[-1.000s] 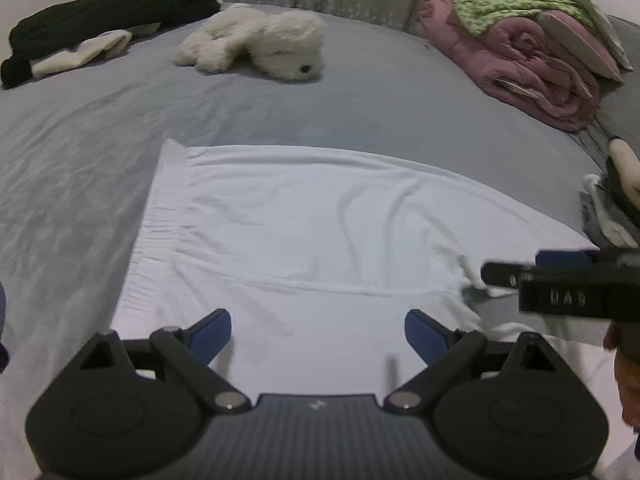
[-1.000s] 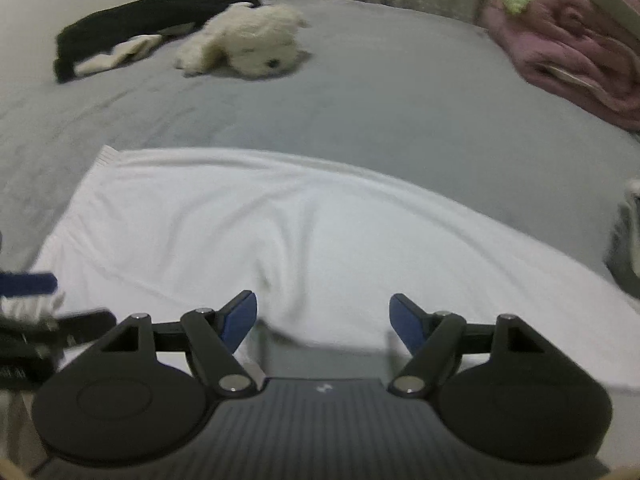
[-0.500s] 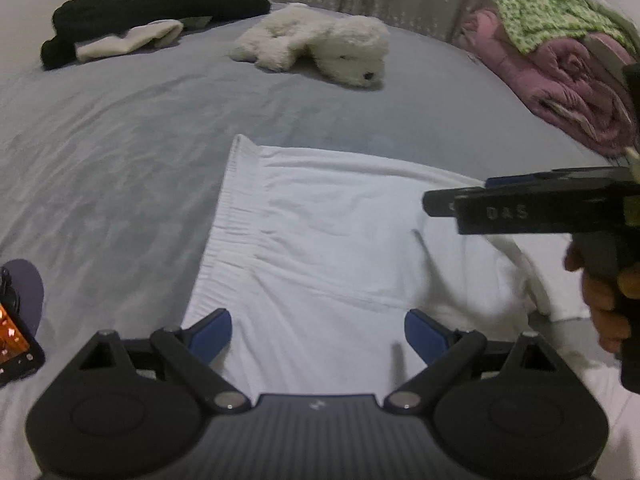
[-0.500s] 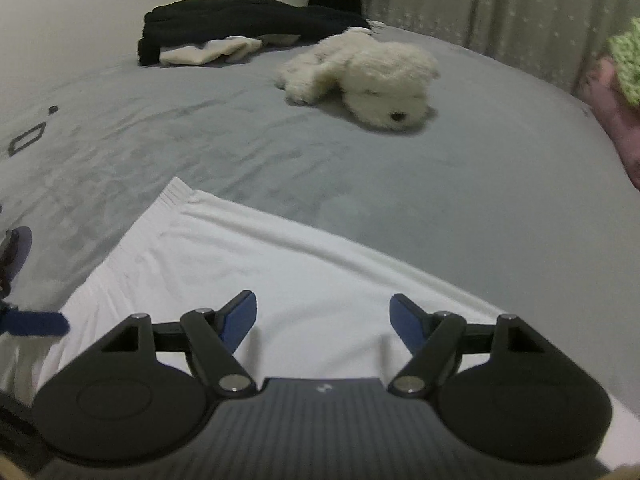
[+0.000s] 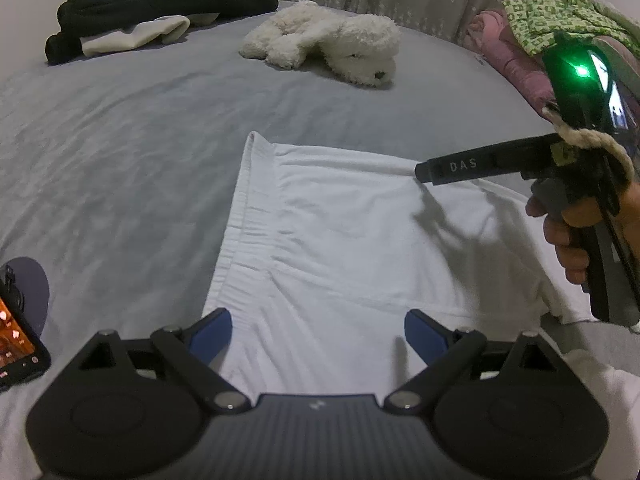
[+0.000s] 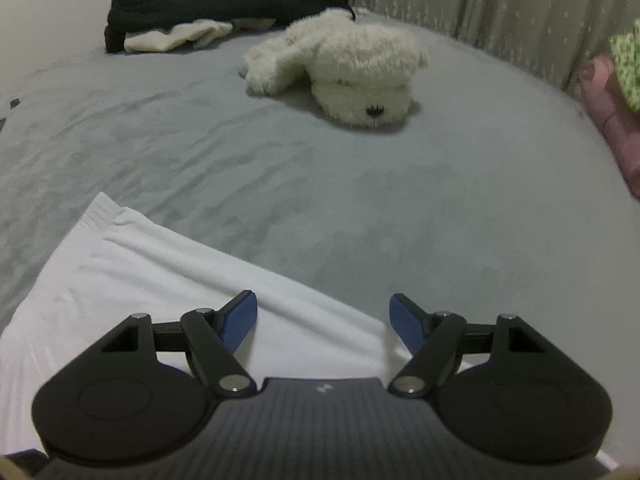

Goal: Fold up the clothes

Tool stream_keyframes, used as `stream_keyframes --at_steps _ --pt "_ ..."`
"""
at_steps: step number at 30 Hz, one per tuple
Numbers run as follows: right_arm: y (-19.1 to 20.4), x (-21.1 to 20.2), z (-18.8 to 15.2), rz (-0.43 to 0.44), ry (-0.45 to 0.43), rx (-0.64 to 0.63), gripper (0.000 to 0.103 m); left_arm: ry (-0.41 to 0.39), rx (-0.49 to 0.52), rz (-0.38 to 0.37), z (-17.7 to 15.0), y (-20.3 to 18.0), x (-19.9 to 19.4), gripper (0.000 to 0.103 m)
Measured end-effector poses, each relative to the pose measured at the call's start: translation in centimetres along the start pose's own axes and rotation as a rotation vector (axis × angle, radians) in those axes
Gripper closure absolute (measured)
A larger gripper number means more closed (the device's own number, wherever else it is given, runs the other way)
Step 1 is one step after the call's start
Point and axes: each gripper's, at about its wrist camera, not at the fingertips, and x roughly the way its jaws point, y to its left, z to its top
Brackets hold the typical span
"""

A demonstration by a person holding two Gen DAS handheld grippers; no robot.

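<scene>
A white garment (image 5: 344, 240) with a ribbed elastic waistband along its left edge lies flat on the grey bed. My left gripper (image 5: 318, 334) hovers open over its near edge, nothing between the blue pads. In the left wrist view the right gripper (image 5: 428, 170) reaches in from the right above the garment's far edge, held by a hand (image 5: 576, 232). In the right wrist view my right gripper (image 6: 323, 322) is open above the garment (image 6: 152, 280), at its far edge, with nothing held.
A white plush dog (image 5: 332, 42) lies at the back of the grey bed (image 5: 120, 140). Black and cream clothes (image 5: 140, 24) are piled back left. Pink bedding with a green patterned cloth (image 5: 532, 36) sits back right. A lit phone (image 5: 16, 340) lies at the left edge.
Both grippers have swung left and forward over the garment. The right gripper rose from the garment's right end to its far edge. Both stayed open.
</scene>
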Motion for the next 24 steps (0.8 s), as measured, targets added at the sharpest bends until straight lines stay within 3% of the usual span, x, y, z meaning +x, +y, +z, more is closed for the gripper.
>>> stream_keyframes --at_steps 7,12,14,16,24 --pt "-0.5 0.8 -0.3 0.035 0.027 0.03 0.034 0.004 0.006 0.009 -0.1 0.0 0.1 0.009" --pt "0.2 0.4 -0.3 0.059 0.024 0.024 0.066 0.001 0.009 0.038 -0.1 0.3 0.5 0.009" --pt "0.6 0.2 -0.2 0.062 0.022 0.012 0.089 0.003 -0.003 0.061 0.0 0.7 0.9 0.009" --pt "1.1 -0.1 -0.2 0.063 0.02 0.001 0.099 0.011 -0.026 0.062 0.1 1.3 1.2 0.009" --pt "1.6 -2.8 0.1 0.044 -0.029 0.013 0.101 -0.007 -0.064 0.065 0.3 1.4 0.6 0.01"
